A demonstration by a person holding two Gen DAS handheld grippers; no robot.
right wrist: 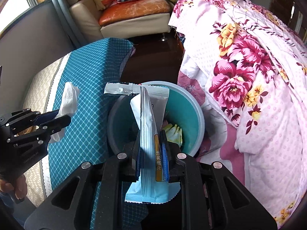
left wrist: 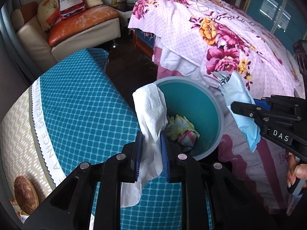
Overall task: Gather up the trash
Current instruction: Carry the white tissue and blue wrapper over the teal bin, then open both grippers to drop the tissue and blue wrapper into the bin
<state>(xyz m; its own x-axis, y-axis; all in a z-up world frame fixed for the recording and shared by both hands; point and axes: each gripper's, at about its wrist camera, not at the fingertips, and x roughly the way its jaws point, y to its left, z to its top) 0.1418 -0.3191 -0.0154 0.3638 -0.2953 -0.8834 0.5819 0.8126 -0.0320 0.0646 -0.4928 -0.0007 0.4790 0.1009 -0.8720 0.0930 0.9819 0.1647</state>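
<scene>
My left gripper [left wrist: 151, 153] is shut on a crumpled white tissue [left wrist: 151, 111], held just at the near left rim of a teal waste bin [left wrist: 220, 118]; the tissue's top leans over the rim. From the right wrist view the same gripper [right wrist: 57, 117] and tissue [right wrist: 69, 99] sit left of the bin [right wrist: 191, 111]. My right gripper [right wrist: 152, 153] is shut on a torn light-blue foil packet [right wrist: 149, 126], standing upright above the bin's near edge. That packet [left wrist: 239, 105] and gripper [left wrist: 243, 107] show at the bin's right side. Crumpled wrappers [left wrist: 182, 128] lie inside the bin.
A teal patterned mattress [left wrist: 80, 105] lies left of the bin, a bed with a pink floral cover [left wrist: 220, 38] to its right. A dark floor strip [left wrist: 130, 61] runs back to a cream and orange sofa [left wrist: 80, 25]. A brown oval object [left wrist: 25, 193] rests bottom left.
</scene>
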